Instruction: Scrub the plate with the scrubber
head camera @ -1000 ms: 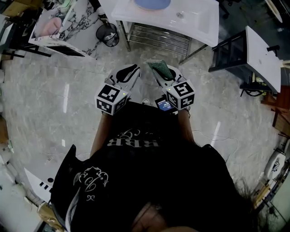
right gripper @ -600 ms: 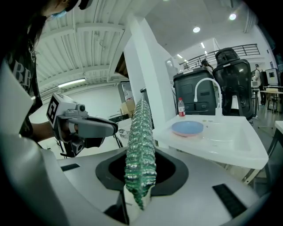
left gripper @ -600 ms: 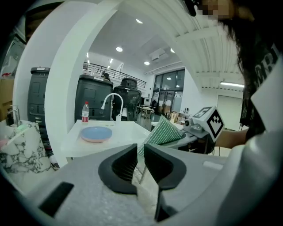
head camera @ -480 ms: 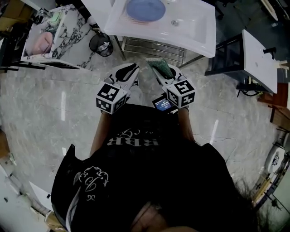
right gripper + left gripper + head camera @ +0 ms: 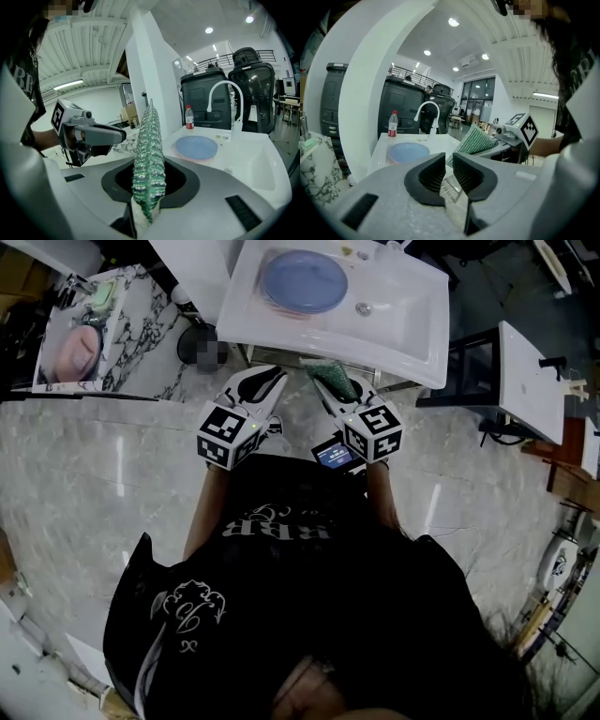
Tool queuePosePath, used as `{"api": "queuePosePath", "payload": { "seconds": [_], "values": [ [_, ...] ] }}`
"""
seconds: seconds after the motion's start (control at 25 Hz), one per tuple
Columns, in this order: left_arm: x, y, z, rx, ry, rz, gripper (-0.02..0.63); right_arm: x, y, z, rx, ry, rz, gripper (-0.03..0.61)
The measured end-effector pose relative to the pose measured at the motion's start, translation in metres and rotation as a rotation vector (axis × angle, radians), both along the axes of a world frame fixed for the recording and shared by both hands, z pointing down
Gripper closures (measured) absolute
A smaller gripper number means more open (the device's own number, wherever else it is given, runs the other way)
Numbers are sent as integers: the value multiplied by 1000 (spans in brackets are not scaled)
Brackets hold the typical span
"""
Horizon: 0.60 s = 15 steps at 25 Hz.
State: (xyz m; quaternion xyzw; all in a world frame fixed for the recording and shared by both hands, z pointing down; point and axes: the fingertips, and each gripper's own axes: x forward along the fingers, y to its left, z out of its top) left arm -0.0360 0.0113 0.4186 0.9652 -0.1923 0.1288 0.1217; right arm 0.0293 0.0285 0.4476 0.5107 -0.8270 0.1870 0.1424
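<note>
A round blue plate lies in the left part of a white sink, with a pink edge showing under it. In the gripper views the plate sits ahead, out of reach of both jaws. My right gripper is shut on a green scrubber that stands upright between its jaws, just short of the sink's front edge. My left gripper hovers beside it, jaws closed to a thin gap with nothing between them.
A white curved faucet and a red-capped bottle stand at the sink's back. The drain is right of the plate. A marble-patterned counter is at left, a dark bin beside the sink, a white table at right.
The sink and plate have come closer and further into the head view as the person stepped forward. Both grippers keep the same pose, the right still holding the scrubber.
</note>
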Motion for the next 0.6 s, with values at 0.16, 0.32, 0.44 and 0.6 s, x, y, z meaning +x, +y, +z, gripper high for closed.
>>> {"api": "queuePosePath", "payload": {
  "seconds": [0.16, 0.32, 0.44, 0.6],
  "values": [
    [-3, -30, 3, 1, -2, 28, 571, 3, -34, -4, 7, 11, 25, 488],
    [-5, -57, 8, -5, -8, 33, 571, 10, -59, -6, 5, 23, 51, 488],
    [-5, -70, 14, -23, -10, 34, 571, 16, -70, -5, 3, 28, 68, 488],
    [3, -82, 20, -46, -18, 45, 571, 30, -76, -3, -11, 35, 100, 488]
  ]
}}
